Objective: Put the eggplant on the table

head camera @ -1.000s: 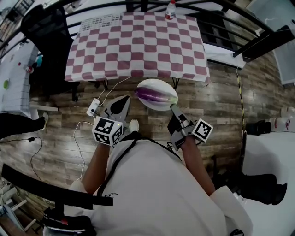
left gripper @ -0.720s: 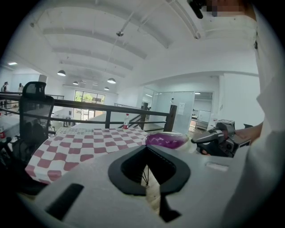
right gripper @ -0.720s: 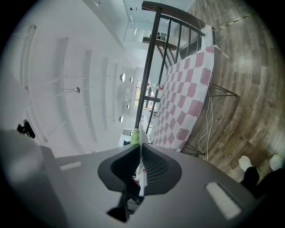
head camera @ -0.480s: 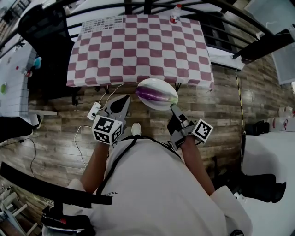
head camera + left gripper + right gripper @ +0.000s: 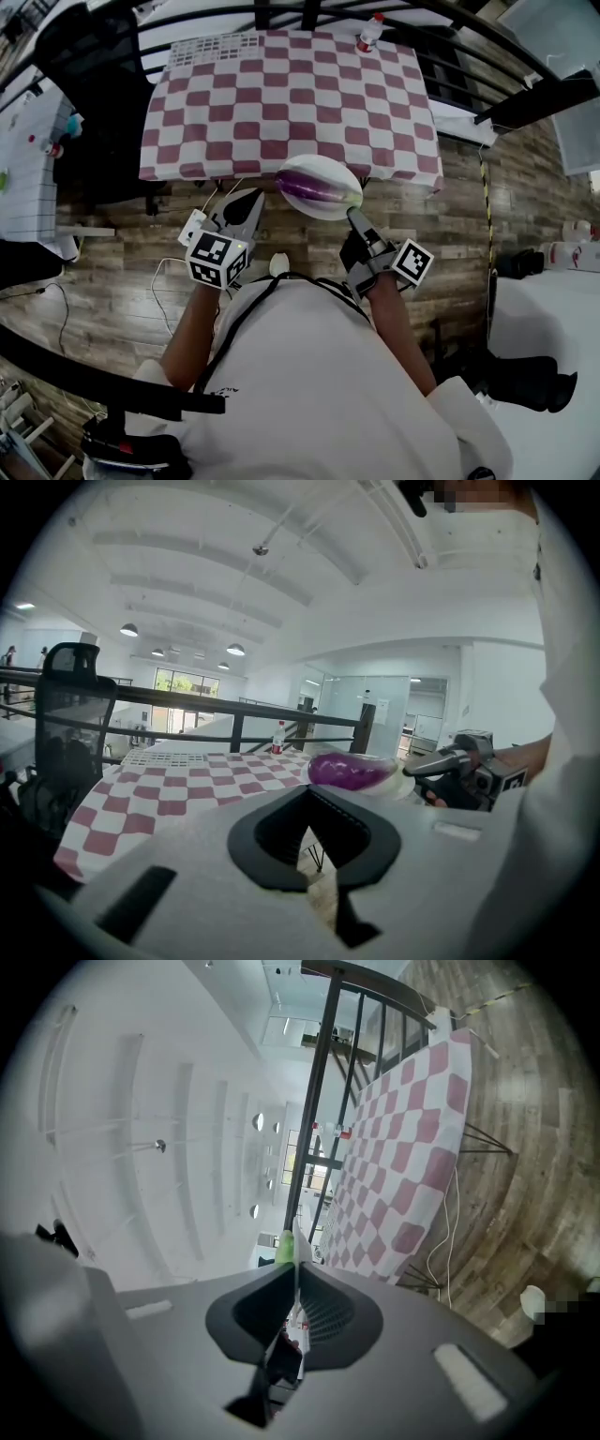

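A purple eggplant lies on a white plate held in the air at the front edge of the checked table. My right gripper is shut on the plate's near rim. In the right gripper view the thin rim runs between the jaws, with the green stem beside it. My left gripper hangs left of the plate, shut and holding nothing. The left gripper view shows the eggplant to the right, beyond its closed jaws.
A small red-capped bottle stands at the table's far right corner. A black railing curves behind the table and a black chair sits at its left. Cables and a power strip lie on the wood floor.
Both grippers and the plate with the eggplant have moved toward the table. The plate now reaches the table's front edge. The grip on the plate is unchanged.
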`<state>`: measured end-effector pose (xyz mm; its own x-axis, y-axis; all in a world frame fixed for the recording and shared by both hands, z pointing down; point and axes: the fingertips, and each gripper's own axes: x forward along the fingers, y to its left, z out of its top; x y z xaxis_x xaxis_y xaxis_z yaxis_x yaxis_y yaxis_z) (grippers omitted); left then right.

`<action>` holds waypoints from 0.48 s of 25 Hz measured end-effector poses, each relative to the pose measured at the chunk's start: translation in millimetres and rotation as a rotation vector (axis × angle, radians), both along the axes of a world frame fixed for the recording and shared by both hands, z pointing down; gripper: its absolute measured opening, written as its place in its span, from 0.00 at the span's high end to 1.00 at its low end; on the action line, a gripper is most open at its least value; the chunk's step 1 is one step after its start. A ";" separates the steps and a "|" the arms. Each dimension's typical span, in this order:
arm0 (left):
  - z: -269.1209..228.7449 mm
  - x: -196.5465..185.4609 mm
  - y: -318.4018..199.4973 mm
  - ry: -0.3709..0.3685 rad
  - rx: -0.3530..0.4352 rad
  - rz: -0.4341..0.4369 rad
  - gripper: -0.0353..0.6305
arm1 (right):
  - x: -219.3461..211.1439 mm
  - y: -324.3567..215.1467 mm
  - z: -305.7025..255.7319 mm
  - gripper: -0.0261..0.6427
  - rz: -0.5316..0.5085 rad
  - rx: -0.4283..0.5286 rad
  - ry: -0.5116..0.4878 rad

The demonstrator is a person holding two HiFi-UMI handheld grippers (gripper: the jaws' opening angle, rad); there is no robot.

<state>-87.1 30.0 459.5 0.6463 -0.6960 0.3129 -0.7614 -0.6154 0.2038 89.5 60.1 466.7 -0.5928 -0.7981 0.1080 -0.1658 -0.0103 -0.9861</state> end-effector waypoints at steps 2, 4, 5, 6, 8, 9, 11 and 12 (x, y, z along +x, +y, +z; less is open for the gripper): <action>0.8 -6.5 -4.3 0.002 -0.001 -0.001 0.94 | -5.9 -6.0 -0.9 0.92 -0.004 0.002 0.003; 2.6 -12.7 -8.2 0.003 -0.002 -0.004 0.94 | -11.7 -12.0 -1.5 0.92 -0.007 0.004 0.002; 3.8 -15.7 -9.8 0.003 -0.003 -0.006 0.94 | -14.5 -14.7 -1.6 0.92 -0.007 0.004 -0.001; 4.8 -18.6 -11.2 0.003 -0.005 -0.008 0.94 | -17.0 -17.0 -1.8 0.92 -0.007 0.002 -0.003; 6.0 -23.6 -12.9 0.004 -0.011 -0.014 0.94 | -21.0 -20.7 -1.7 0.92 -0.010 0.000 -0.001; 6.3 -25.9 -13.8 0.005 -0.013 -0.016 0.94 | -22.5 -22.6 -1.2 0.92 -0.013 0.001 0.004; 7.2 -30.0 -15.7 0.005 -0.014 -0.021 0.94 | -26.0 -26.2 -1.2 0.92 -0.020 0.003 0.007; 7.8 -31.9 -16.4 0.004 -0.014 -0.024 0.94 | -27.9 -27.5 -1.6 0.92 -0.022 0.005 0.006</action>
